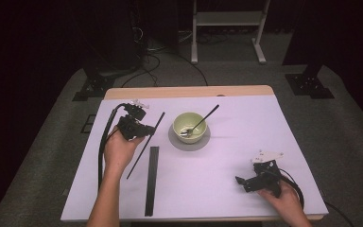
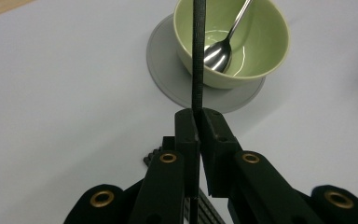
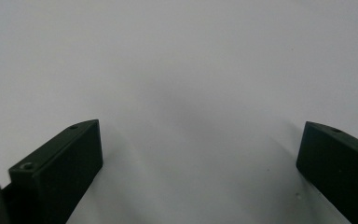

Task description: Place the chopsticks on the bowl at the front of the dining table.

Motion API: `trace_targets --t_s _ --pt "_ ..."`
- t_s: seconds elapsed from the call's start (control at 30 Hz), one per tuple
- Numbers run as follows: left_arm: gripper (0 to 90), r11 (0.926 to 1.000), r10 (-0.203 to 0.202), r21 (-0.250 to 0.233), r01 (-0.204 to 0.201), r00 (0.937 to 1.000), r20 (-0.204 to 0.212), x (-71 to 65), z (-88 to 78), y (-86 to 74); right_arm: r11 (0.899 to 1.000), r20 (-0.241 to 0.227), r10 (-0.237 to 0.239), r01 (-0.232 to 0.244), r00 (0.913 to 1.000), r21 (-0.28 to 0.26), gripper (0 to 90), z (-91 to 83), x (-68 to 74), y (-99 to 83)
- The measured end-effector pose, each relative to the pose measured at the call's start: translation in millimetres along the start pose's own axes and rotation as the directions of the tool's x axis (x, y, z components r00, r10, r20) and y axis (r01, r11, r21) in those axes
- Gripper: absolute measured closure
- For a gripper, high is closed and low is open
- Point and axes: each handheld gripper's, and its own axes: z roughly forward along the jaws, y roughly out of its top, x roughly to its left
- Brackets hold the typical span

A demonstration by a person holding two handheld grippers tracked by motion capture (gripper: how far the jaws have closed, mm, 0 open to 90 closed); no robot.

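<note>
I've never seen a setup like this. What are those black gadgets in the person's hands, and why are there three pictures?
There is no robot here: a person holds hand-operated tongs in each hand. The high view looks down on the white table from above; the other two pictures come from small cameras riding on each pair of tongs, looking along their black jaws.

On the table stands a pale green ceramic bowl on a round grey coaster, with a metal spoon resting inside. A flat black strip lies in front of the left forearm.

The left tongs are shut on a thin black stick, pinched between the jaws. The right tongs stand open, with nothing between them, low over the bare table.
</note>
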Motion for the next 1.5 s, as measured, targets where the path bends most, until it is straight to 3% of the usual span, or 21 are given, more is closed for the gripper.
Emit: trace_targets --t_s 0.63,0.93,1.5 --pt "85.7 1.0 0.009 0.004 -0.009 0.9993 0.036 -7.4 15.4 20.6 1.0 0.0 0.0 0.0 1.0 0.0 0.0 0.0 0.1 0.0" --pt "85.7 0.9997 0.018 0.017 -0.018 0.9991 0.038 -11.0 27.4 32.5 1.0 0.0 0.0 0.0 1.0 0.0 0.0 0.0 0.0 0.0" --pt "85.7 0.9991 0.026 0.032 -0.029 0.9965 0.079 -19.8 49.5 59.4 1.0 0.0 0.0 0.0 1.0 0.0 0.0 0.0 0.0 0.0"
